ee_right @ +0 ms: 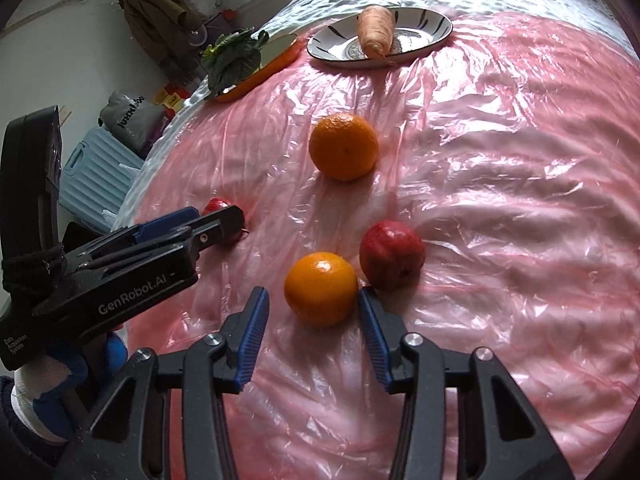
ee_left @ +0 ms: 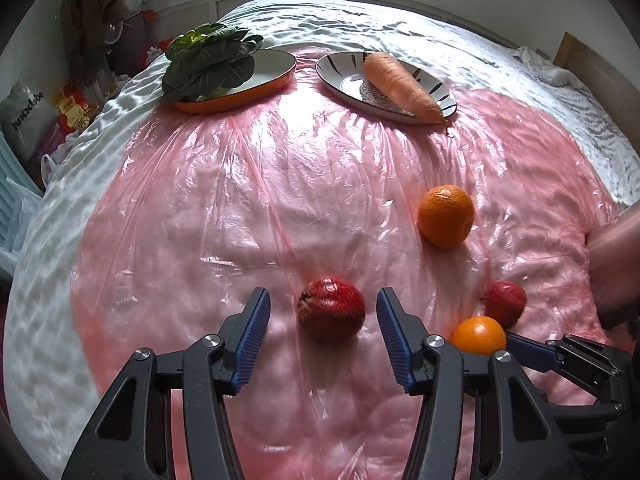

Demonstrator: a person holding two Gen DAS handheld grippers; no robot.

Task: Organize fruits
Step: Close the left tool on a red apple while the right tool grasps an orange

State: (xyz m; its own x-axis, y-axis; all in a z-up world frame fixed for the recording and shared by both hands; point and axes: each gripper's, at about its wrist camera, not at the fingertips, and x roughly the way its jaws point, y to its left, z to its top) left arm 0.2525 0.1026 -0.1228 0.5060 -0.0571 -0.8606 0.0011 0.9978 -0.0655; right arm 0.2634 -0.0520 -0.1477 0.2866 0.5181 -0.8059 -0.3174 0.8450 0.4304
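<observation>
- Bracketing the near red apple [ee_left: 331, 309], your left tool [ee_left: 323, 334] stands released, pads either side of the fruit and not yet pressing.
- Your right tool [ee_right: 313, 332] is likewise released around the near orange [ee_right: 321, 288]; one pad sits just beside its skin, with no grip evident.
- Second red apple [ee_right: 391, 254]: lies touching or just beside that orange, on the pink plastic sheet [ee_right: 500, 220] covering the bed.
- Second orange [ee_right: 344, 147]: farther out, alone on the sheet.
- Far edge: patterned plate [ee_right: 434, 26] carrying a carrot [ee_right: 374, 30]; orange-rimmed dish [ee_left: 280, 74] carrying leafy greens [ee_left: 208, 60].
- Progress, as judged: all four fruits lie loose on the sheet, none sorted; everything is left to do.
</observation>
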